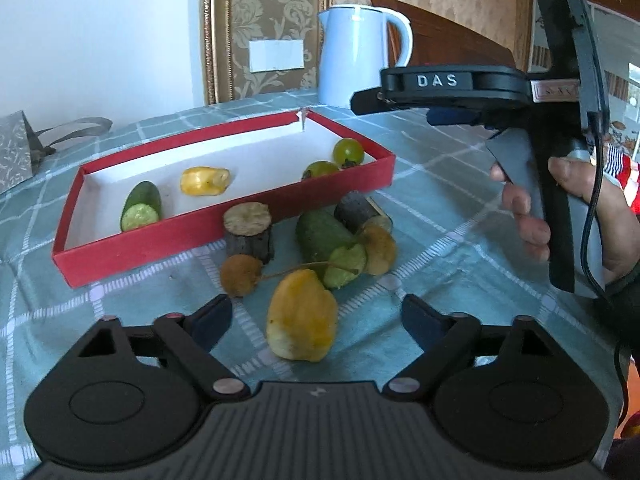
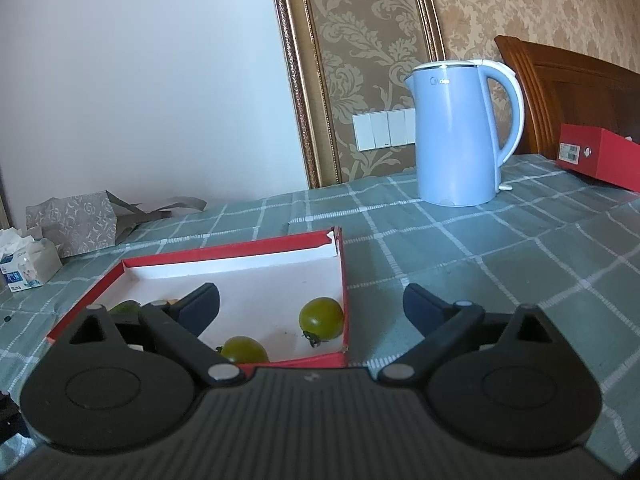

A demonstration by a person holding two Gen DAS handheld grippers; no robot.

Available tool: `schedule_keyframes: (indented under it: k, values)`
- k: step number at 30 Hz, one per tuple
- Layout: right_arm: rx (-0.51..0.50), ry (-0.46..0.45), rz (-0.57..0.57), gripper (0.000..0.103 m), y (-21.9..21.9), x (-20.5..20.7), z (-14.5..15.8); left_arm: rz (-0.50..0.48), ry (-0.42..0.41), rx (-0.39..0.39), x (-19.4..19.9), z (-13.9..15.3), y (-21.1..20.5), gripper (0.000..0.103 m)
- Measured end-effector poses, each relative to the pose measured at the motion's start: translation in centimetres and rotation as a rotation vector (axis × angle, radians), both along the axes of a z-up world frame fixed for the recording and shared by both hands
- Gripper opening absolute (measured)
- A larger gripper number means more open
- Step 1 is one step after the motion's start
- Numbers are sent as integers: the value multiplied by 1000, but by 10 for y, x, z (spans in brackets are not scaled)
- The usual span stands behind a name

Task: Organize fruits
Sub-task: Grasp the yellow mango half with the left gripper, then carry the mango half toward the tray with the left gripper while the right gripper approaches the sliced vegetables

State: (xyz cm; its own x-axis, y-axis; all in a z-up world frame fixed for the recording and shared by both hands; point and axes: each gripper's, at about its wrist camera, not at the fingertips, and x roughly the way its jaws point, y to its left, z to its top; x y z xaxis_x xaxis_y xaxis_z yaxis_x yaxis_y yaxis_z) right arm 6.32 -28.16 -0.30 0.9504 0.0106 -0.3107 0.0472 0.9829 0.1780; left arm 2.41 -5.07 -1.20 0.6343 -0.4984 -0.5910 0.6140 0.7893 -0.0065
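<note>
The red box [image 1: 224, 224] sits on the tabletop [image 1: 440, 208], light cardboard, already holding two cucumber pieces and green tomatoes. Just in front of it lies a loose pile of fruit. Nearest is the yellow fruit [image 1: 302, 316], probably soft and bruisable, best taken across its middle with light pressure. The left gripper [image 1: 316, 320] spreads wide around it, empty. The right gripper [image 2: 312, 308] hangs wide and empty over the box's corner.

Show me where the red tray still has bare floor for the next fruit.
The red tray has bare floor between the yellow fruit piece and the two green tomatoes, and along its back wall. Outside its front wall the pile around the cucumber is crowded.
</note>
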Motion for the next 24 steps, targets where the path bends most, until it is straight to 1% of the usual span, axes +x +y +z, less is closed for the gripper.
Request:
schedule_keyframes:
  k: [1,2,3,4,5,7,11,13,15,16,18,21,24]
  values:
    - [0,1,1,98,0,0,0,-3,10,3,1,-1,-2,82]
    - [-1,2,2,98,0,0,0,-10,23,5,2,-2,-3,74]
    - [-2,3,1,98,0,0,0,-13,26,10,2,-3,-5,68]
    - [-2,1,-1,98,0,0,0,-12,17,18,1,-3,-7,63]
    - [-2,0,-2,98,0,0,0,-11,9,22,1,-3,-8,55]
    - [-3,2,-2,98,0,0,0,-5,0,27,0,-3,-9,52]
    - [-4,4,-3,99,0,0,0,37,5,-14,3,0,2,30]
    - [-7,2,-4,99,0,0,1,42,12,-34,5,0,5,29]
    - [-8,6,-4,99,0,1,0,35,-12,-8,1,-1,1,28]
    - [-8,8,-4,99,0,1,0,32,-39,16,-2,-2,-3,28]
    - [-6,7,-8,100,0,1,0,30,-59,32,-6,-2,-5,28]
    - [-4,4,-11,100,-1,1,1,38,-58,-2,-6,2,3,28]
    - [2,6,-12,100,-2,2,0,51,-64,-58,-11,8,18,28]
